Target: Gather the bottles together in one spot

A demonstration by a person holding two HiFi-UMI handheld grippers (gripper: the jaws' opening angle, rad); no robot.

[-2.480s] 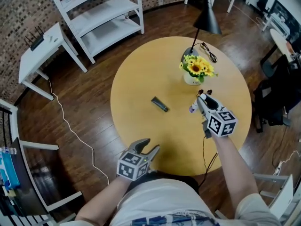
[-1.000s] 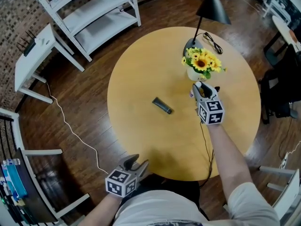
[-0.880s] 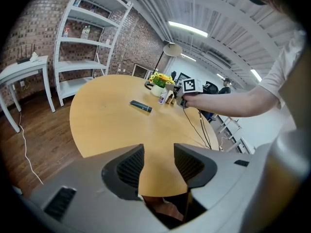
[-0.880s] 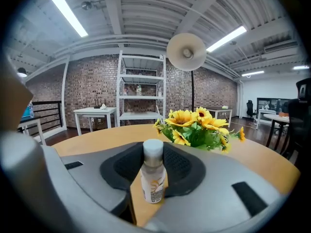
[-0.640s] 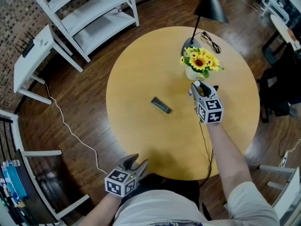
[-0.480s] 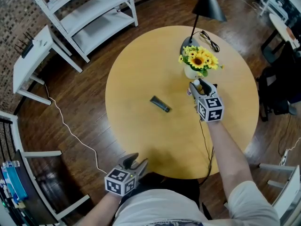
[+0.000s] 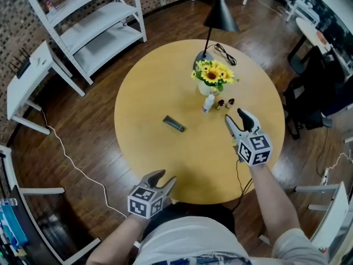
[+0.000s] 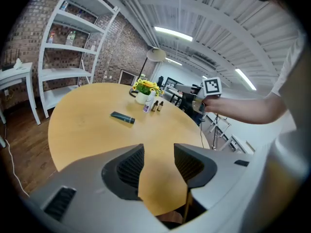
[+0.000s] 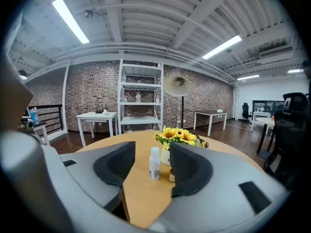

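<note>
The white bottle (image 7: 208, 102) is standing upright on the round wooden worktop (image 7: 149, 93), just in front of the white vase of yellow flowers (image 7: 212, 77). Two small brown bottles (image 7: 220, 104) are standing just beside it, on its right in the head view, so the three are forming one tight cluster. A dark tube (image 7: 174, 124) is lying on its side well apart from them, toward the middle of the worktop.

The right hand-held gripper (image 7: 236, 119) is hovering above the worktop near the cluster, touching none of the bottles. Its jaws have just been opening and are standing wide apart, gripping nothing. In the right gripper view the white bottle is showing through the gap, well beyond the pads, and one brown bottle is peeking out beside the right-hand jaw.

The left hand-held gripper (image 7: 164, 176) is hanging over the near edge of the worktop with its jaws partly spread and empty; only bare wood is showing between them.

The white bottle is carrying a pale label with a purplish band, its print too small to read. The cube on each gripper is showing black-and-white square markers. A black lamp (image 7: 219, 16) is standing behind the flowers.
</note>
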